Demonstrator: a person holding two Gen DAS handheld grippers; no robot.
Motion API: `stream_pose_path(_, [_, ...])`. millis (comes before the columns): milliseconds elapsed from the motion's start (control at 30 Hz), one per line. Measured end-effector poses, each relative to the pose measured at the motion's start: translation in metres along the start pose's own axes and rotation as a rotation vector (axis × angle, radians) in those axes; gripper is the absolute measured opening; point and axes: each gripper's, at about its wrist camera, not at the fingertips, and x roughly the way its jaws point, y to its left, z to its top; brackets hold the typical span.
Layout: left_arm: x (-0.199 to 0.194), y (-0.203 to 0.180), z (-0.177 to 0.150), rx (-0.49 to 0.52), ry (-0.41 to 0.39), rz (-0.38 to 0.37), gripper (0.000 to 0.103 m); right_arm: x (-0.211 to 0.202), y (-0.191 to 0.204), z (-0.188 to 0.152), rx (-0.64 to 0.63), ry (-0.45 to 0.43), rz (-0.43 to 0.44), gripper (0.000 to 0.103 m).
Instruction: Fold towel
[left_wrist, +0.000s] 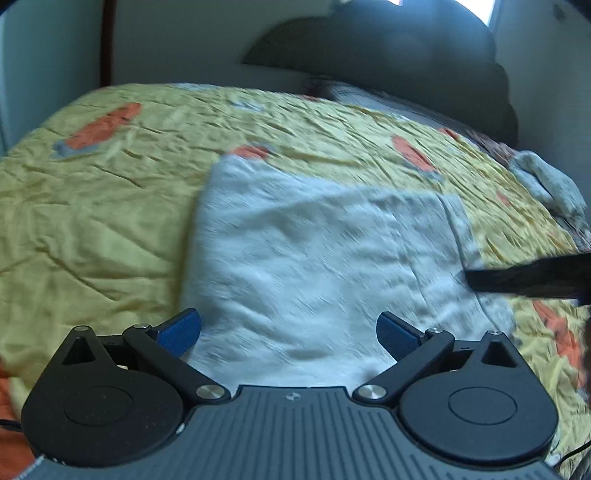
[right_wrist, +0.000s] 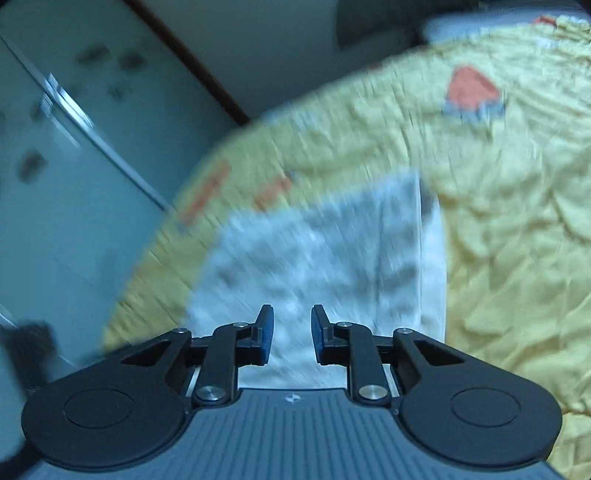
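Observation:
A white towel (left_wrist: 317, 258) lies folded flat on the yellow bedspread (left_wrist: 92, 206), a narrow strip of its lower layer showing along the right side. My left gripper (left_wrist: 288, 332) hovers over the towel's near edge, open wide with nothing between its blue pads (left_wrist: 181, 330). In the right wrist view the towel (right_wrist: 314, 258) is blurred by motion. My right gripper (right_wrist: 292, 332) hangs above its near end, open by a narrow gap, with nothing between the pads. A dark blurred finger of the right gripper (left_wrist: 524, 277) reaches in over the towel's right edge.
The bedspread (right_wrist: 498, 221) is creased, with orange and grey patches. A dark headboard (left_wrist: 388, 48) and a crumpled grey cloth (left_wrist: 550, 184) sit at the far right. A pale wardrobe (right_wrist: 55, 147) stands beyond the bed's edge.

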Motion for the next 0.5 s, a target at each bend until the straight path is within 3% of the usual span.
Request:
stream_pose_path(100, [0.011,-0.003,-0.013,0.088,-0.023,0.023,0.103,0.002,-0.033,-0.011,0.156,-0.046,0.134,0.019])
stream_pose_path(200, [-0.002,0.002,0.008,0.081,-0.002,-0.015,0.096,-0.014,-0.029,0.004,0.172,-0.027,0.086,0.021])
stream_pose_path(233, [-0.010,0.003,0.018,0.090,-0.046,-0.033,0.098,-0.022,-0.026,0.011,0.163,-0.058,0.082,0.023])
stream_pose_path(333, [-0.022,0.004,0.056,0.097,-0.167,-0.093,0.103,-0.031,-0.028,0.039,0.209,-0.167,0.177,0.028])
stream_pose_path(367, [-0.017,0.003,0.070,0.087,-0.167,-0.133,0.103,-0.027,-0.029,0.051,0.242,-0.184,0.196,0.038])
stream_pose_path(400, [-0.006,0.001,0.083,0.072,-0.154,-0.168,0.103,-0.022,-0.029,0.061,0.265,-0.195,0.202,0.056])
stream_pose_path(467, [0.028,-0.003,0.107,0.030,-0.086,-0.183,0.103,-0.009,-0.028,0.078,0.273,-0.210,0.180,0.074])
stream_pose_path(500, [0.050,-0.003,0.117,0.002,-0.030,-0.180,0.102,-0.001,-0.028,0.084,0.277,-0.203,0.158,0.074])
